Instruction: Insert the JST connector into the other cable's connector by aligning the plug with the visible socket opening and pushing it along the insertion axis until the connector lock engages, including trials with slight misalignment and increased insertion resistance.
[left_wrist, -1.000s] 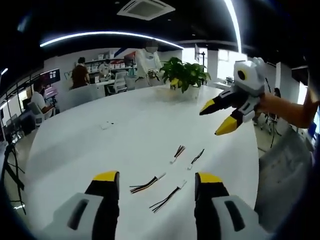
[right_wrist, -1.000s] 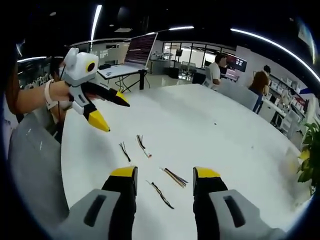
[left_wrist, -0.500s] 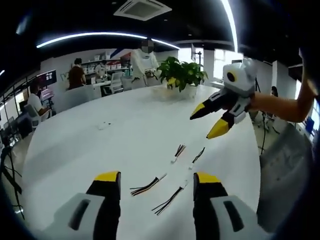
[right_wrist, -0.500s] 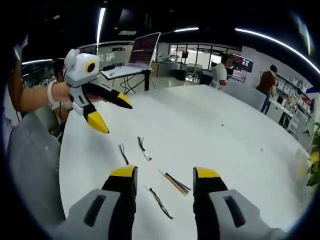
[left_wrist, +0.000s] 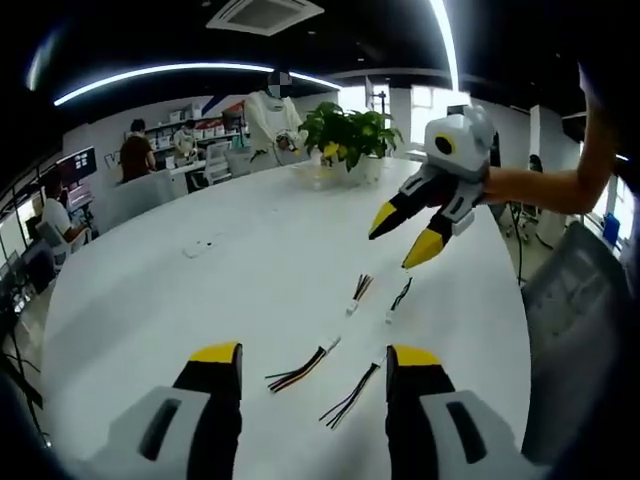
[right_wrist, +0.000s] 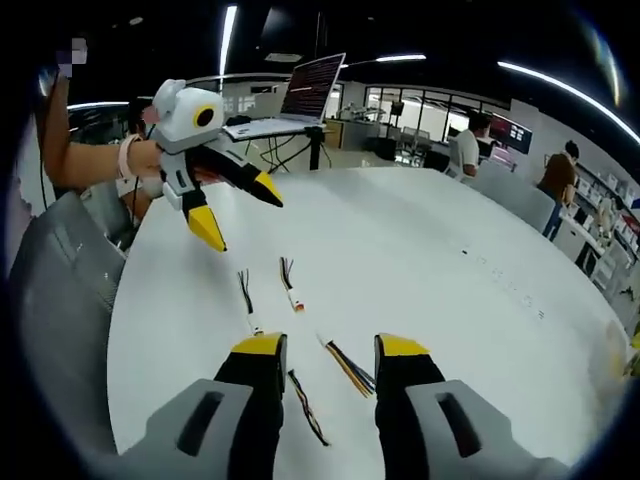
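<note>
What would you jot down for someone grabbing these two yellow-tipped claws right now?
Left gripper: open, empty, above the table.
Right gripper: open, empty, also in the air.
Four short cables lie loose on the table: two multicoloured and two dark, each with a pale connector.
Done: nothing picked up, nothing mated.
Left: grasp one cable in each gripper, line up plug and socket, push until it locks.

Desk: white, round (left_wrist: 250, 250).
Plant: potted, leafy, at the desk's far edge (left_wrist: 345, 130).
Ceiling: dark, with curved light strips (left_wrist: 180, 72).
Laptop: open on a stand (right_wrist: 310, 90).
Chair: grey, beside the desk (right_wrist: 60, 290).
</note>
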